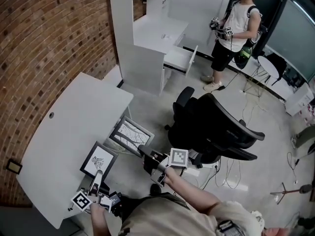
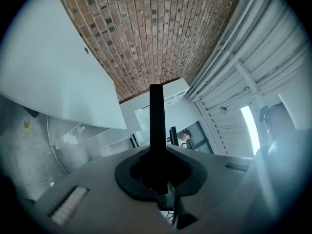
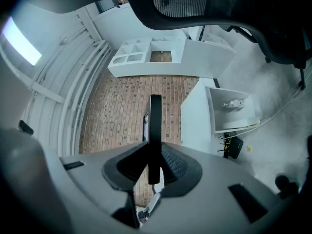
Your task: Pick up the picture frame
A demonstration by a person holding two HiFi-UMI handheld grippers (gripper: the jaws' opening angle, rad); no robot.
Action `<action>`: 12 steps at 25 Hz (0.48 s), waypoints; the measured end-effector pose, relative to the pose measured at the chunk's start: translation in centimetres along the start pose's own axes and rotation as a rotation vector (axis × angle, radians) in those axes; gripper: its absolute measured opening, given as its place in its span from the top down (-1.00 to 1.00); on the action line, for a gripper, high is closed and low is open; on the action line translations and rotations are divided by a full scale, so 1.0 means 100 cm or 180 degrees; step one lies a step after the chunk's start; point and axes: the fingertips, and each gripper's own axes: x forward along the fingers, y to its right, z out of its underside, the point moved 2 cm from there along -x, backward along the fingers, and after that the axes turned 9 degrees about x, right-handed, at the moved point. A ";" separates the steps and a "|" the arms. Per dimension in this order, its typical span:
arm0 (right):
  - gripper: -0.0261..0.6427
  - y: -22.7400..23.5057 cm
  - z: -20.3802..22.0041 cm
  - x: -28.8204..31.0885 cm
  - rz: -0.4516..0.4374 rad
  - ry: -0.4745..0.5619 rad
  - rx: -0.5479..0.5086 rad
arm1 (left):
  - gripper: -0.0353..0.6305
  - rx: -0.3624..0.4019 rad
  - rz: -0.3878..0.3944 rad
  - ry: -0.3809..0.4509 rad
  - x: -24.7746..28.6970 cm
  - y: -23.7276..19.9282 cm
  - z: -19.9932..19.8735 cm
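Two picture frames are in view. A black-edged frame point(image 1: 98, 160) holding a small drawing leans over the near part of the white table point(image 1: 59, 132), with my left gripper point(image 1: 98, 177) shut on its lower edge. In the left gripper view that frame point(image 2: 156, 126) shows edge-on as a dark bar rising from the closed left gripper point(image 2: 158, 178). A grey frame point(image 1: 131, 135) with a branch pattern hangs tilted beside the table's edge, and my right gripper point(image 1: 146, 153) is shut on its near corner. The right gripper view shows this frame point(image 3: 155, 126) edge-on between the pads of the right gripper point(image 3: 152, 168).
A black office chair point(image 1: 216, 132) stands close on the right. A brick wall point(image 1: 44, 38) runs behind the table. At the back stands a white desk unit point(image 1: 147, 33) with an open drawer. A person point(image 1: 235, 28) stands there holding grippers. Cables lie on the floor point(image 1: 246, 171).
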 end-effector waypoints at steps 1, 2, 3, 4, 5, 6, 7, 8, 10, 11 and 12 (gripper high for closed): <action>0.72 0.000 0.000 0.000 0.0006 -0.0014 -0.0004 | 0.85 -0.0024 -0.0016 0.0016 -0.001 0.001 0.000; 0.72 0.000 -0.001 0.000 0.0014 -0.0031 -0.0010 | 0.85 -0.0050 -0.0031 0.0031 -0.002 0.001 0.001; 0.72 0.000 0.000 0.000 0.0022 -0.0050 -0.0013 | 0.85 -0.0064 -0.0044 0.0040 -0.003 0.001 0.002; 0.72 0.001 0.000 -0.001 0.0035 -0.0072 -0.0013 | 0.85 -0.0058 -0.0053 0.0050 -0.004 0.002 0.004; 0.72 0.003 0.002 -0.002 0.0062 -0.0096 -0.0003 | 0.85 -0.0038 -0.0058 0.0064 -0.006 0.003 0.004; 0.72 0.006 0.004 -0.003 0.0106 -0.0122 0.0025 | 0.85 -0.0012 -0.0063 0.0085 -0.008 0.004 0.005; 0.72 0.010 0.007 -0.004 0.0165 -0.0147 0.0081 | 0.85 0.0024 -0.0069 0.0111 -0.012 0.004 0.006; 0.72 0.016 0.008 -0.006 0.0231 -0.0165 0.0149 | 0.85 0.0078 -0.0065 0.0134 -0.014 0.001 0.006; 0.72 0.025 0.003 -0.006 0.0323 -0.0186 0.0225 | 0.85 0.0238 0.0007 0.0185 -0.011 -0.011 0.005; 0.72 0.027 -0.001 -0.004 0.0311 -0.0216 0.0217 | 0.85 0.0319 0.0046 0.0225 -0.007 -0.014 0.003; 0.72 0.026 -0.004 -0.002 0.0265 -0.0273 0.0196 | 0.85 0.0377 0.0045 0.0280 -0.007 -0.014 0.003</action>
